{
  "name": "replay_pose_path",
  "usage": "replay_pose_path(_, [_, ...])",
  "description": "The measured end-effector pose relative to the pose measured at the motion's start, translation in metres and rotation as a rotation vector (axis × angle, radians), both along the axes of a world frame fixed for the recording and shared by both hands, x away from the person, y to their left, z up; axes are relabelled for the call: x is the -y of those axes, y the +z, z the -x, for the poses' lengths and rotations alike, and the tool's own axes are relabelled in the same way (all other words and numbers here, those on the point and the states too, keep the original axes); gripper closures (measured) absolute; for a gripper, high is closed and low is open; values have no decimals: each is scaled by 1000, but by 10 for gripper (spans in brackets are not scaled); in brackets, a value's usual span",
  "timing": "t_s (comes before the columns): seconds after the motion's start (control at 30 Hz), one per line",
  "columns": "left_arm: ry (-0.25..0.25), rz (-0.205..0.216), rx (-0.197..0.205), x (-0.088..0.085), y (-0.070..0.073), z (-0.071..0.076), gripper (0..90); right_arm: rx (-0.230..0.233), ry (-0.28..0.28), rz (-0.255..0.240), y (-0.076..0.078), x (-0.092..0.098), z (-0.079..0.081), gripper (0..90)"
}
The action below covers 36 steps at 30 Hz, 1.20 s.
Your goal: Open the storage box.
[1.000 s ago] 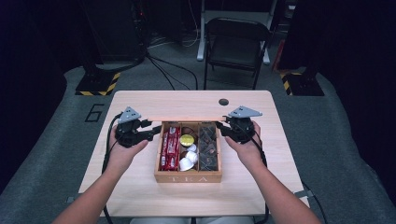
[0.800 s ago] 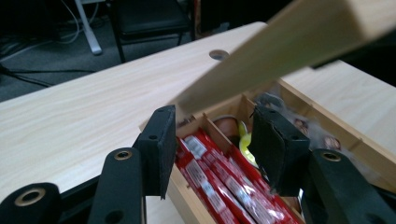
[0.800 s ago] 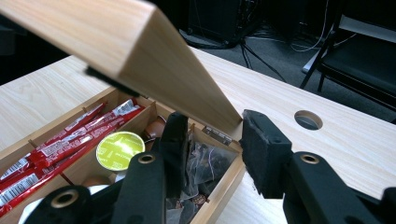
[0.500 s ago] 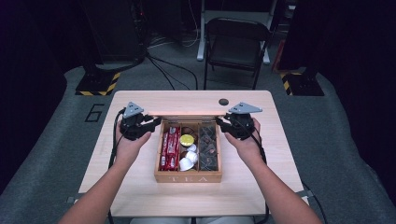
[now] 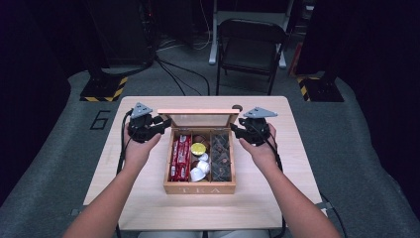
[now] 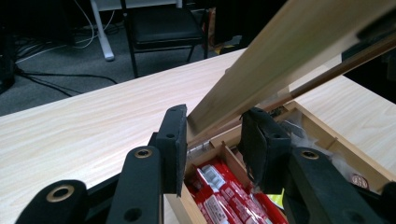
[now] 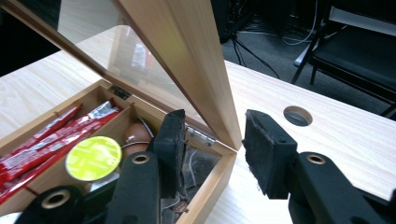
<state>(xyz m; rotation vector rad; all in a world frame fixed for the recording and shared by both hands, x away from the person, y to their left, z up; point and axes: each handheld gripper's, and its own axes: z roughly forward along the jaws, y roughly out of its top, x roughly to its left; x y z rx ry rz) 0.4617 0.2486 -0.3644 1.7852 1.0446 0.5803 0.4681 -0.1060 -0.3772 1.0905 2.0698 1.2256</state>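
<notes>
The left gripper [image 5: 159, 125] sits at the left rear corner of the wooden tea box [image 5: 200, 187]. Its jaws have just been closing and now straddle the left end of the raised lid [image 5: 198, 119]: in the left gripper view the lid's [image 6: 261, 70] wooden frame touches the left pad while a gap shows to the right one, so a firm grip cannot be told. The box stands in the middle of the tabletop [image 5: 109, 173], its long axis running from the near edge to the far edge, the "TEA" front facing the near edge. The glass-paned lid is hinged along the rear wall and stands tilted up, its long axis running left to right, its free edge uppermost. Inside, red packets [image 5: 180, 157] fill the left compartment, a yellow-topped capsule [image 5: 198, 148] and white capsules [image 5: 199, 171] the middle one, and dark clear-wrapped sachets [image 5: 221, 156] the right one. The right gripper [image 5: 236, 131] is at the box's right rear corner, jaws just opening; in the right gripper view [image 7: 212, 154] the lid's [image 7: 187, 60] right end lies between the pads, clear of the right one.
</notes>
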Motion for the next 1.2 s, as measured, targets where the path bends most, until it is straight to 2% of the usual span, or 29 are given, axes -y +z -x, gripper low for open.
replay_pose_path(0.13, [6,20,-3,0,2,-6,615,-2,-7,-2,-5,0,-7,575])
replay_pose_path(0.4, [13,22,-8,0,5,-14,618,-11,-12,31,-16,-6,-20,571])
replay_pose_path(0.47, [28,49,-6,1,5,-16,618,-20,-14,33,-20,-8,-24,570])
replay_pose_path(0.63, [36,65,-7,1,4,-20,618,-25,-24,40,-29,-12,-32,564])
replay_pose_path(0.87, [33,58,-14,1,6,-24,619,-33,-29,41,-38,-16,-43,563])
replay_pose_path(0.93, [35,59,-13,1,6,-25,619,-46,-36,29,-40,-17,-46,565])
replay_pose_path(1.2, [34,56,-24,1,7,-26,621,-54,-45,39,-48,-18,-53,596])
